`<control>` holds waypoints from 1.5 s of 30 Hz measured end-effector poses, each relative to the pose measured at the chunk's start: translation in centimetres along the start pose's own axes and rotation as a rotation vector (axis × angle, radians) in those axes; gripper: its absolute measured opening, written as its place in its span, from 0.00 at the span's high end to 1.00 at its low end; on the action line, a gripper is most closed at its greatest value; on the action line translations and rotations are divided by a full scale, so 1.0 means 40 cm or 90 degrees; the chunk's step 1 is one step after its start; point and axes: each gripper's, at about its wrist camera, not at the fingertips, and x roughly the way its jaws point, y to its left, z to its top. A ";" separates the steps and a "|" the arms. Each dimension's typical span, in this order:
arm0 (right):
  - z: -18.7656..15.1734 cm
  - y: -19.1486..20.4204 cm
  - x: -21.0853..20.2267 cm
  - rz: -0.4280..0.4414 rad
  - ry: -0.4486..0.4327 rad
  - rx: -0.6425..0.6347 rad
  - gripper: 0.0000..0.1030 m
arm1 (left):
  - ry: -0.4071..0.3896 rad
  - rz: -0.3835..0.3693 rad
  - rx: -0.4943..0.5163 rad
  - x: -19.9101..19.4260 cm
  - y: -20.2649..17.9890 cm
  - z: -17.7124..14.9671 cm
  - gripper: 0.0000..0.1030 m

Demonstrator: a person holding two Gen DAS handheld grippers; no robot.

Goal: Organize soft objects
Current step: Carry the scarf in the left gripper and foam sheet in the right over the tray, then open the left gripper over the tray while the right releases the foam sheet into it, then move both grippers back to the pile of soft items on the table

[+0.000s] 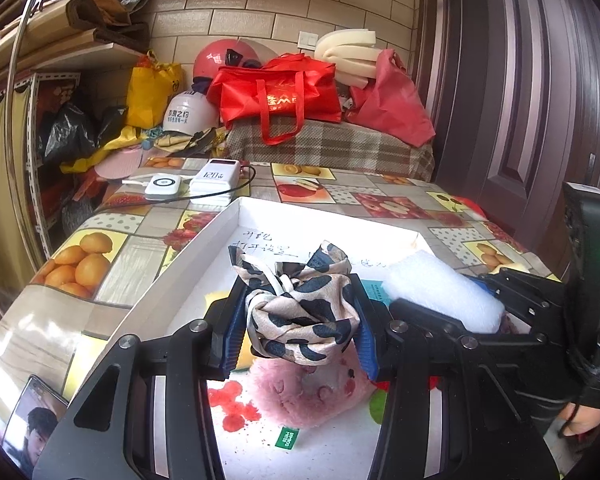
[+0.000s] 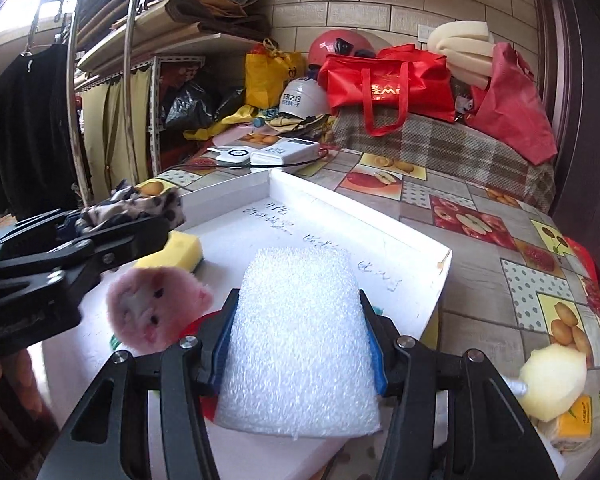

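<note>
Over tray (image 2: 428,276): left gripper (image 1: 298,320) grips scarf (image 1: 300,312); right gripper (image 2: 300,340) foam (image 2: 300,340).

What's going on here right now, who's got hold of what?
A person is sorting soft items into a white shallow box on the fruit-print tablecloth. The left gripper is shut on a leopard-print scrunchie, held above the box. The right gripper is shut on a white foam block, also over the box. A pink plush toy and a yellow sponge already lie inside. A pale yellow plush sits outside the box on the cloth.
</note>
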 end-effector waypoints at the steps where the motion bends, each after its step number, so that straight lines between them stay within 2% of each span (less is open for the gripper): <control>1: 0.004 -0.003 0.008 -0.004 0.002 0.002 0.49 | 0.002 0.000 -0.002 0.001 0.003 0.000 0.55; 8: 0.020 -0.020 0.043 -0.017 0.014 0.024 0.49 | 0.016 0.020 0.016 0.025 -0.011 0.006 0.55; 11: 0.022 -0.021 0.042 -0.014 0.014 0.028 0.49 | 0.038 0.029 0.025 0.049 -0.016 0.009 0.55; 14: 0.020 -0.023 0.031 -0.003 0.003 0.032 0.48 | 0.036 0.030 0.030 0.046 -0.017 0.007 0.55; 15: 0.020 -0.022 0.025 -0.002 -0.004 0.031 0.48 | 0.033 0.036 0.032 0.045 -0.019 0.007 0.52; 16: 0.020 -0.019 0.019 -0.004 -0.013 0.029 0.36 | 0.029 0.042 0.034 0.043 -0.021 0.006 0.51; 17: 0.020 -0.017 0.010 -0.009 -0.024 0.027 0.31 | 0.019 0.052 0.036 0.035 -0.021 0.006 0.48; 19: 0.017 -0.022 -0.011 -0.036 -0.050 0.037 0.21 | -0.008 0.065 0.031 0.015 -0.018 0.006 0.37; 21: 0.014 -0.037 -0.029 -0.032 -0.072 0.057 0.16 | -0.039 0.068 0.027 -0.008 -0.015 0.005 0.06; 23: 0.012 -0.045 -0.043 -0.033 -0.092 0.069 0.10 | -0.059 0.074 0.029 -0.022 -0.014 0.005 0.00; 25: 0.012 -0.049 -0.049 -0.038 -0.099 0.074 0.05 | -0.071 0.074 0.034 -0.030 -0.016 0.005 0.00; 31: 0.009 -0.045 -0.073 -0.057 -0.139 0.074 0.04 | -0.094 0.071 0.028 -0.046 -0.008 0.007 0.00; 33: 0.004 -0.045 -0.084 -0.059 -0.147 0.077 0.00 | -0.107 0.067 0.019 -0.057 -0.002 0.005 0.00; 38: -0.008 -0.054 -0.110 -0.034 -0.170 0.087 0.00 | -0.155 0.065 0.020 -0.097 -0.006 0.003 0.00; 41: -0.019 -0.048 -0.130 -0.027 -0.179 0.077 0.00 | -0.176 0.042 0.029 -0.120 -0.018 -0.001 0.00; 45: -0.035 -0.058 -0.153 -0.036 -0.178 0.083 0.00 | -0.138 -0.019 0.035 -0.110 -0.043 -0.007 0.00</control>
